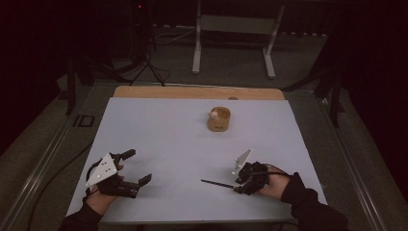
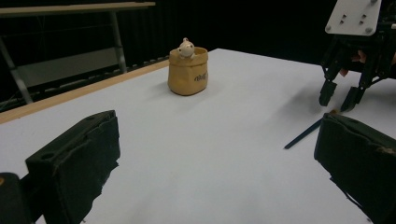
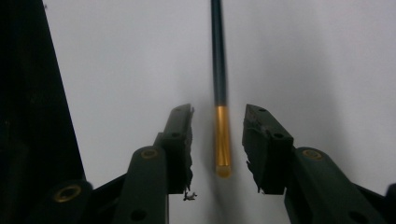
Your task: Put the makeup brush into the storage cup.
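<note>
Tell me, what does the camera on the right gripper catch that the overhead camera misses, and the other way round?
Right gripper view: the pencil's gold end, lying between the right gripper's parted pads with a gap on each side.

High view: the left gripper held open, the tan pouch with a small pale figure in it, and the wooden edge at the table's far side.

Both: the dark pencil on the white table top, at the right gripper.

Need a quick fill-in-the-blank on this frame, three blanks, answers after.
1. The pencil lies on the white table with its ____ end between the right tool jaws.
2. The left tool jaws stand ____.
3. The tan pouch holds a small ____ figure.

Answers: gold; open; white
</note>
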`<state>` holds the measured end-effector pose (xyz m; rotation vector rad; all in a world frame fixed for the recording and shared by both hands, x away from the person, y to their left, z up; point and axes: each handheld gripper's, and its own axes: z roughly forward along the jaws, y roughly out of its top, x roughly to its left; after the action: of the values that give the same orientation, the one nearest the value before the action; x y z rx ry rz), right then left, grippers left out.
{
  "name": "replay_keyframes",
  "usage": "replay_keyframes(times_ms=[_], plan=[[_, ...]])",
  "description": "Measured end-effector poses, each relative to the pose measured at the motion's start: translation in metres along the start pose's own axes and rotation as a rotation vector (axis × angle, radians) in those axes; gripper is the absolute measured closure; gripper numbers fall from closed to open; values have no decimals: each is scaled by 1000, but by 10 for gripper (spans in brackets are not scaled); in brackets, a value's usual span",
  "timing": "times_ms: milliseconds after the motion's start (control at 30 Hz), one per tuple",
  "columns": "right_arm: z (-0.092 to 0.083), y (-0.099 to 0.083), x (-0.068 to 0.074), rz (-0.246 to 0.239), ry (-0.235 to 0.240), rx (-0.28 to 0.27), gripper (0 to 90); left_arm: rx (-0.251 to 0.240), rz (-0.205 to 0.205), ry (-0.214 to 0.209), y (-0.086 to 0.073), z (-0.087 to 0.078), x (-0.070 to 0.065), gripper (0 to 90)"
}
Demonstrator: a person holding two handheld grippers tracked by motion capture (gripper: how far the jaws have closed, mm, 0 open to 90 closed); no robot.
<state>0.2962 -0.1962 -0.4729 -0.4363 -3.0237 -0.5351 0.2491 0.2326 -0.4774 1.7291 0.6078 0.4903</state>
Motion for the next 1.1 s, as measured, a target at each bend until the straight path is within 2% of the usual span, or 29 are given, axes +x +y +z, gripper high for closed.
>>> replay_keyframes(times_ms=[367, 533, 600, 1100], plan=[[10, 1, 1, -27, -24, 56, 722, 0, 0, 0, 0, 0, 1, 12], [12, 1, 0, -27, -20, 49, 729, 1, -1, 0, -1, 0, 1, 12], [12, 2, 0, -32, -36, 60, 743, 0, -1, 0, 0, 0, 1, 12], [16, 4, 3, -69, -68, 87, 822, 13, 1, -5, -1, 1, 0, 12]])
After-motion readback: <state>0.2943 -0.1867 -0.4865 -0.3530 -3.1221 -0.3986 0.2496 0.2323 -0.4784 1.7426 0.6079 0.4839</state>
